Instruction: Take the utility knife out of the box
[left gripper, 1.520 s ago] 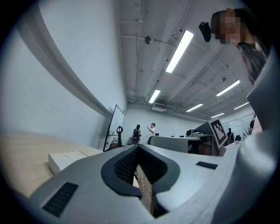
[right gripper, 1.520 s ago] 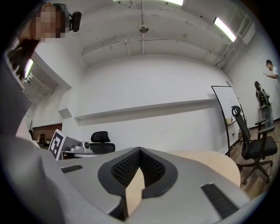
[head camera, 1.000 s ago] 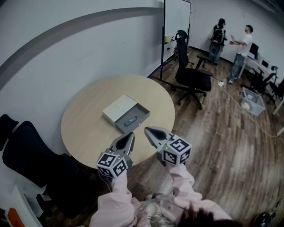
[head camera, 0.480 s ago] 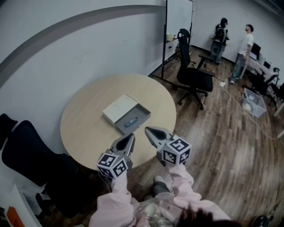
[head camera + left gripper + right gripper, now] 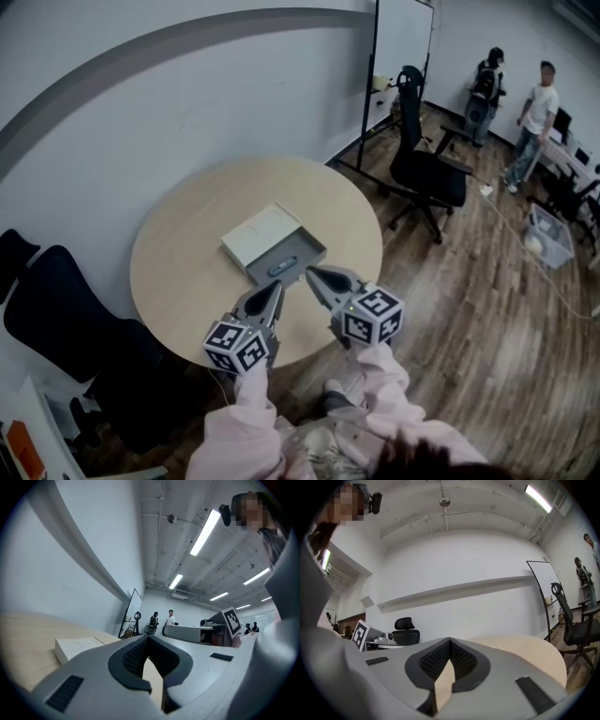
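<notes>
On the round beige table lies a box whose white sleeve is slid back from its grey tray. In the tray rests the blue utility knife. My left gripper hovers shut over the table's near edge, just short of the tray. My right gripper is shut too, empty, its tip beside the tray's near corner. The left gripper view has the white sleeve left of the closed left gripper. In the right gripper view the closed right gripper points across the table.
One black office chair stands at the table's left and another behind it on the right. A whiteboard leans at the back wall. Two people stand far right near a clear plastic bin.
Both grippers have moved forward over the table toward the box, still shut. The right tip now sits next to the tray's corner.
</notes>
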